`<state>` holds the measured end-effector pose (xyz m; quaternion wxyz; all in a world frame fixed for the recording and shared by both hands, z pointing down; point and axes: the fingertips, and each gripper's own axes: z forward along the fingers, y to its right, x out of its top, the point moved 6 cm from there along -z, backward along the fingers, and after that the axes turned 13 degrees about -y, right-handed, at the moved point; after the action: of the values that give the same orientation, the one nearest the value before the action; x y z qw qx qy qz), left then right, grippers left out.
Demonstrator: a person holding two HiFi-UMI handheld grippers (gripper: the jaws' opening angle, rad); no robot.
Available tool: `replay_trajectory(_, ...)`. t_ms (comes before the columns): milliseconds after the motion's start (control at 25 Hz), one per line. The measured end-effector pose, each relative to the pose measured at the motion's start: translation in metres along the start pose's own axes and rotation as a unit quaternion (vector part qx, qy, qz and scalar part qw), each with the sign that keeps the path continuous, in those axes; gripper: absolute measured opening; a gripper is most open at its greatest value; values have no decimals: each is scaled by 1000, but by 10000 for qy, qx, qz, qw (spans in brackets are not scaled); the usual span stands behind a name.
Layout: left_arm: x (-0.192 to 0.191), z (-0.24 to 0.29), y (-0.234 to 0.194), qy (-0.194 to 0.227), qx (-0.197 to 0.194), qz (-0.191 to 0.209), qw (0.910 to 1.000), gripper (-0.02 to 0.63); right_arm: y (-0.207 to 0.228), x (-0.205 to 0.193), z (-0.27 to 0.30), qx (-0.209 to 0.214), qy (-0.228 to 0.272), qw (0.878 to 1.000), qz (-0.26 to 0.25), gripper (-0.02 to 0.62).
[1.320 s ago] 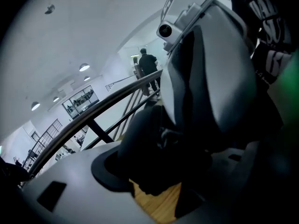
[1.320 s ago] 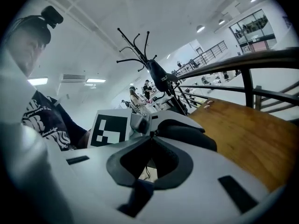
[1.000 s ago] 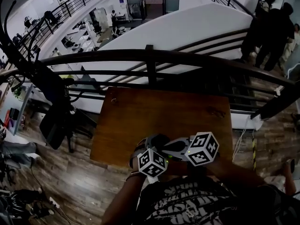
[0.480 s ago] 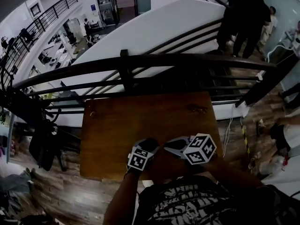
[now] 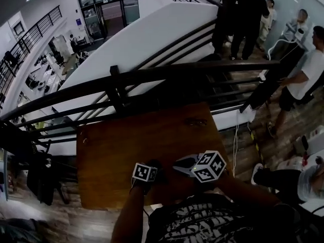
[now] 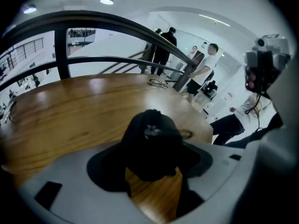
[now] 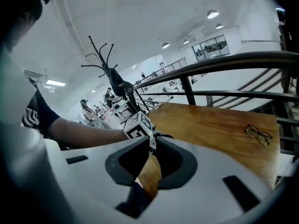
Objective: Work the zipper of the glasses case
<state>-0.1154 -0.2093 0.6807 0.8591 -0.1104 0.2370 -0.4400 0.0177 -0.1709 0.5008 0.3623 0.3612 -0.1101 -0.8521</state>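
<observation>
Head view: left claw (image 5: 153, 167) and right claw (image 5: 176, 167) meet tip to tip over the table (image 5: 136, 135).

Left gripper view: the black glasses case (image 6: 150, 146) sits clamped between the jaws.

Right gripper view: the jaws have just been opening slightly and stand narrow on a small pale piece at their tips, apparently the zipper pull (image 7: 152, 143).

Risk: an off-line tug slips the pull free or twists the case loose.
</observation>
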Motion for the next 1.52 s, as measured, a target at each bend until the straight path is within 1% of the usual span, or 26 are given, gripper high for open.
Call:
replay_trajectory(120, 6, 1, 0, 86, -17, -24, 10000, 287, 5, -1, -7, -36, 18, 10000, 22, 25)
replay_trajectory(280, 6, -2, -6, 38, 352, 28, 9994, 290, 7, -4, -9, -26, 12, 10000, 10, 25)
replay_trajectory(480, -3, -11, -6, 111, 528, -9, 9985, 290, 8, -9, -3, 14, 35, 10000, 49, 25)
replay_trajectory(520, -3, -17, -4, 215, 609, 27, 9979, 290, 8, -10, -2, 17, 53, 10000, 53, 24)
replay_trajectory(600, -2, -30, -1, 559, 725, -14, 9958, 290, 10, -10, -3, -17, 103, 9999, 52, 24)
replay_trajectory(680, 3, -49, 5, 1082, 733, -77, 9914, 288, 11, -6, -5, -105, 207, 9997, 39, 23)
replay_trajectory(720, 7, -64, 10, 1403, 765, -61, 9871, 284, 11, -3, -5, -176, 297, 9994, 25, 23)
replay_trajectory(760, 12, -82, 16, 1743, 851, -23, 9810, 262, 11, 1, -6, -283, 419, 9987, 0, 23)
replay_trajectory(800, 17, -102, 23, 2084, 991, 20, 9730, 216, 12, 7, -9, -431, 575, 9974, -43, 21)
replay_trajectory(840, 22, -123, 31, 2422, 1164, 59, 9632, 159, 12, 13, -12, -617, 768, 9951, -108, 17)
replay_trajectory(920, 27, -164, 46, 3082, 1497, 84, 9394, 75, 11, 24, -21, -1029, 1223, 9867, -283, 5)
replay_trajectory(1000, 25, -197, 58, 3739, 1646, 2, 9127, 8, 7, 32, -29, -1375, 1665, 9755, -430, 0)
replay_trajectory(1040, 22, -210, 62, 4039, 1655, -68, 8997, 8, 4, 34, -32, -1510, 1857, 9698, -479, 0)
replay_trajectory(1080, 19, -219, 64, 4273, 1668, -138, 8885, 6, 1, 35, -35, -1627, 2021, 9644, -518, 0)
replay_trajectory(1120, 17, -224, 64, 4429, 1713, -194, 8799, 6, -1, 37, -36, -1726, 2150, 9597, -547, -2)
replay_trajectory(1200, 15, -229, 62, 4558, 1903, -263, 8691, 6, -5, 40, -36, -1856, 2285, 9539, -585, -2)
replay_trajectory(1320, 7, -237, 55, 4628, 2158, -360, 8591, 6, -15, 40, -22, -1870, 2269, 9539, -605, -2)
replay_trajectory(1400, 2, -241, 47, 4674, 2223, -374, 8548, 6, -21, 39, -8, -1855, 2232, 9551, -596, -2)
replay_trajectory(1520, 4, -245, 30, 4717, 2284, -340, 8510, 6, -25, 47, 11, -1896, 2216, 9545, -629, -2)
